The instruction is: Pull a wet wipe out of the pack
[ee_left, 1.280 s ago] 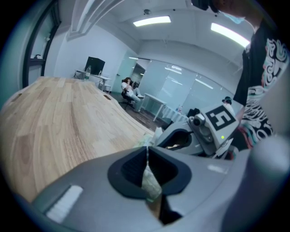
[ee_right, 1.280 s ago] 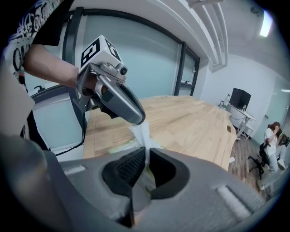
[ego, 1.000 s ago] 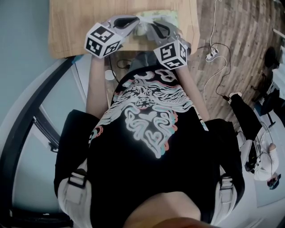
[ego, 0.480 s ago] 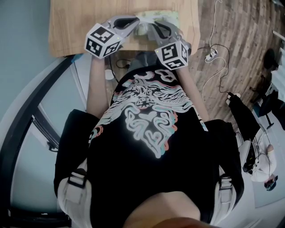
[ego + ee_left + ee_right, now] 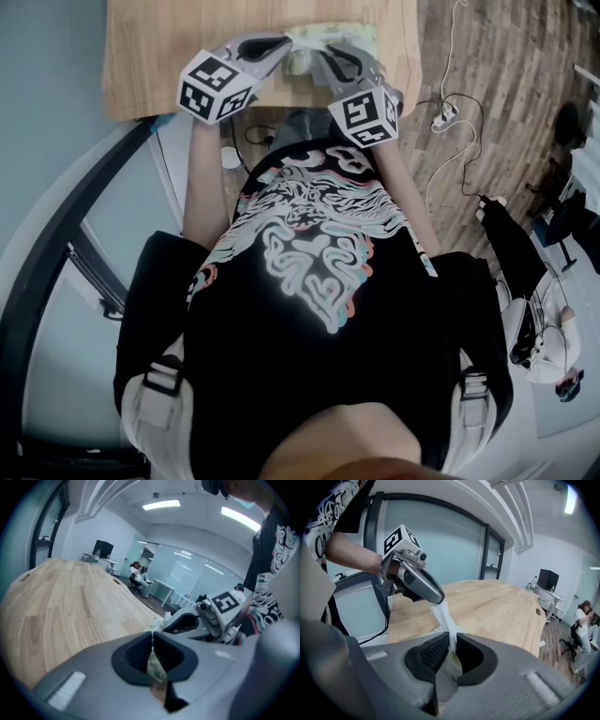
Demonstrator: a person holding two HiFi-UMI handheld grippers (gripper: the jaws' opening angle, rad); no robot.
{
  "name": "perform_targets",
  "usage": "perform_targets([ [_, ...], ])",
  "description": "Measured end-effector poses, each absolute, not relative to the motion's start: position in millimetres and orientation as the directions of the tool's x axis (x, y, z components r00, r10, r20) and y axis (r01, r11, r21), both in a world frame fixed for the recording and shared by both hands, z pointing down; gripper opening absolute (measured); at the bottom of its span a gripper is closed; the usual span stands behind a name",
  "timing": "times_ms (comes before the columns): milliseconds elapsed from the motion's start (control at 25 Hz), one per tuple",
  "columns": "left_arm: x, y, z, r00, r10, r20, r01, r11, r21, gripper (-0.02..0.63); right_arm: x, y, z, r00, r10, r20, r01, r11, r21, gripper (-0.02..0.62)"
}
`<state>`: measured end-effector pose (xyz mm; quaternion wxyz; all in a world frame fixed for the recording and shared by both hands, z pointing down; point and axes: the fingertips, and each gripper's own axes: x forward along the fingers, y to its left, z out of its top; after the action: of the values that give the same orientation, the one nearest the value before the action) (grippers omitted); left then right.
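Note:
The green wet wipe pack [image 5: 345,33] lies on the wooden table [image 5: 159,56] near its front edge. Both grippers meet above it. In the right gripper view a white wet wipe [image 5: 443,616] runs as a taut strip from the tip of my left gripper [image 5: 438,601] down between the pads of my right gripper [image 5: 451,645]. My left gripper [image 5: 152,641] is shut with a thin white edge of the wipe pinched in it. The right jaws stand closed against the strip. Green pack [image 5: 451,666] shows below them. In the head view the left gripper [image 5: 286,45] and right gripper [image 5: 319,58] nearly touch.
The table's near edge and right corner [image 5: 408,66] are close to the pack. Cables and a power strip [image 5: 442,117] lie on the wood floor to the right. A long stretch of tabletop [image 5: 70,606] extends away. People sit at desks far off.

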<state>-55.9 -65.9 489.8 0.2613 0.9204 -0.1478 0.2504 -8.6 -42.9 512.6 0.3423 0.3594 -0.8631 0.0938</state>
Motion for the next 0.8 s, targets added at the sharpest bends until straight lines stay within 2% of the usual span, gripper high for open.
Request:
perform_targets([
  [800, -68, -66, 490, 0.821, -0.163, 0.547, -0.427, -0.812, 0.398, -0.002, -7, -43, 517, -0.503, -0.547, 0.669, -0.684, 0.726, 0.079, 0.049],
])
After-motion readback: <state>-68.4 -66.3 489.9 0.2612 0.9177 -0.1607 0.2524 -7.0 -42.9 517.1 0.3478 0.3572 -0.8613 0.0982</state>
